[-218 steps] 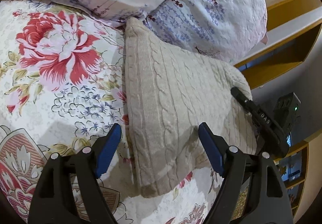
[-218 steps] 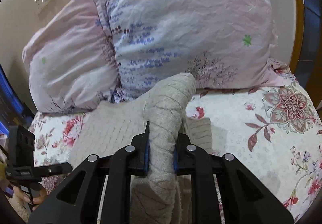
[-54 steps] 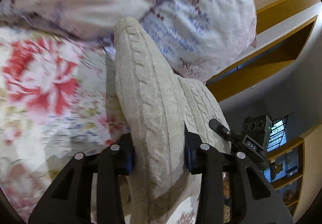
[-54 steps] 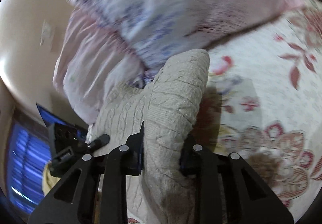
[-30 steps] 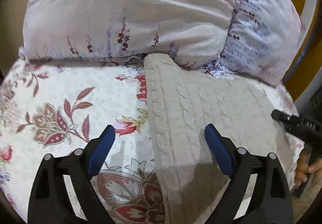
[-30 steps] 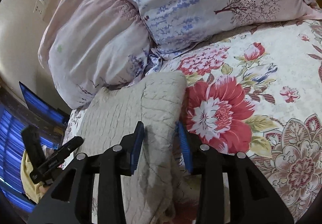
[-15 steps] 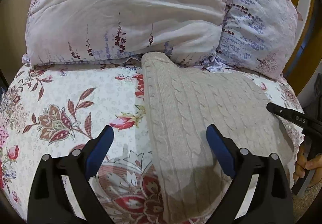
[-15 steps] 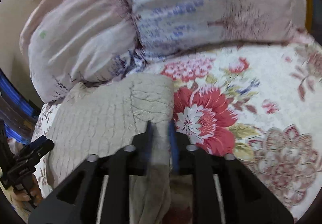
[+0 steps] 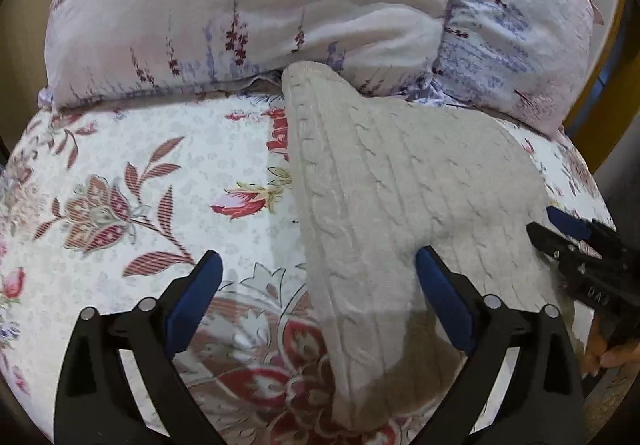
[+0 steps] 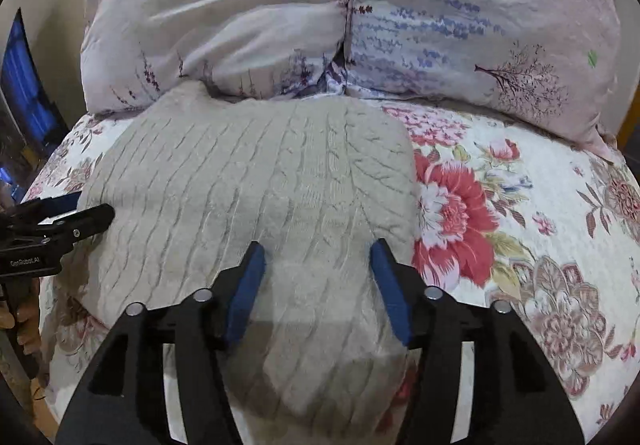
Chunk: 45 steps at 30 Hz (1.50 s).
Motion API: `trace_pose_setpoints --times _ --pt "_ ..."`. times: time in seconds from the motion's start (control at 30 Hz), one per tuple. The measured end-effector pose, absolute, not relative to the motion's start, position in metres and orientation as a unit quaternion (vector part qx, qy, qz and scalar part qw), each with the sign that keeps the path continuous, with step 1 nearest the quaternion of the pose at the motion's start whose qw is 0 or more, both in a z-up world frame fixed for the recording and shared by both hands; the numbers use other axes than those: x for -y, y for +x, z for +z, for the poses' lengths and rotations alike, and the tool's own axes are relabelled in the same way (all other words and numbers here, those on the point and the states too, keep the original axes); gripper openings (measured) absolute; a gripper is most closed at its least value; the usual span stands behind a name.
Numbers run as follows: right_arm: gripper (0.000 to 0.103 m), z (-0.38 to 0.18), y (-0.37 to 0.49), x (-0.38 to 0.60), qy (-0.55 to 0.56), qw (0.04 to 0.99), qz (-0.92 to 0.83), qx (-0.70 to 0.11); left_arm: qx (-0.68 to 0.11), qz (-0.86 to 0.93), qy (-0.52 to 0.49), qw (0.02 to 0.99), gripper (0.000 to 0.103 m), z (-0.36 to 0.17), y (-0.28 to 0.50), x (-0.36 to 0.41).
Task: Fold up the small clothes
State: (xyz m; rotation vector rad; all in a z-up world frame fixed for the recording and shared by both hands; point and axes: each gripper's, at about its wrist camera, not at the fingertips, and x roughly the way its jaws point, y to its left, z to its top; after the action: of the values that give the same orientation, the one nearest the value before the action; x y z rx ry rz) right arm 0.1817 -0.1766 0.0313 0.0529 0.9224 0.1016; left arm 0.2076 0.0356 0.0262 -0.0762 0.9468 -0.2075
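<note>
Cream cable-knit: the folded sweater (image 10: 256, 181) lies flat on the bed (image 10: 540, 213), directly ahead of the right hand-held gripper (image 10: 318, 265), which gapes wide, empty. The left hand-held gripper (image 9: 318, 277), equally wide and empty, straddles its left edge; the long axis runs away toward the pillows (image 10: 340, 17).

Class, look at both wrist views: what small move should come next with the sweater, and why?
Probably draw both grippers back. The left gripper and right gripper are both open, holding nothing, and the sweater already lies folded and flat on the bedspread below the pillows.
</note>
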Motion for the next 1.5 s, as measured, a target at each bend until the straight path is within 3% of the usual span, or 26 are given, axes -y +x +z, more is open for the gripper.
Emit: trace_pose_setpoints --times 0.13,0.17,0.27,0.47,0.9,1.5 --pt "0.058 0.044 0.177 0.187 0.062 0.896 0.049 -0.438 -0.451 -0.104 -0.062 0.884 0.101 0.033 0.203 -0.044" --pt "0.061 0.050 0.170 0.188 0.063 0.901 0.047 -0.426 -0.442 -0.103 -0.061 0.889 0.101 0.036 0.198 -0.047" --pt "0.084 0.065 0.147 0.190 0.056 0.918 0.035 -0.391 -0.412 -0.097 -0.051 0.904 0.101 0.045 0.180 -0.057" --pt "0.093 0.076 0.109 0.196 0.059 0.930 0.022 -0.363 -0.404 -0.074 -0.050 0.910 0.101 0.049 0.150 -0.073" --pt "0.094 0.042 0.080 0.166 0.071 0.904 0.023 -0.421 -0.466 -0.051 0.011 0.883 0.101 0.024 0.105 -0.045" --pt "0.096 0.015 0.086 0.146 0.030 0.878 -0.046 -0.476 -0.500 -0.050 0.034 0.864 0.101 0.011 0.113 -0.028"
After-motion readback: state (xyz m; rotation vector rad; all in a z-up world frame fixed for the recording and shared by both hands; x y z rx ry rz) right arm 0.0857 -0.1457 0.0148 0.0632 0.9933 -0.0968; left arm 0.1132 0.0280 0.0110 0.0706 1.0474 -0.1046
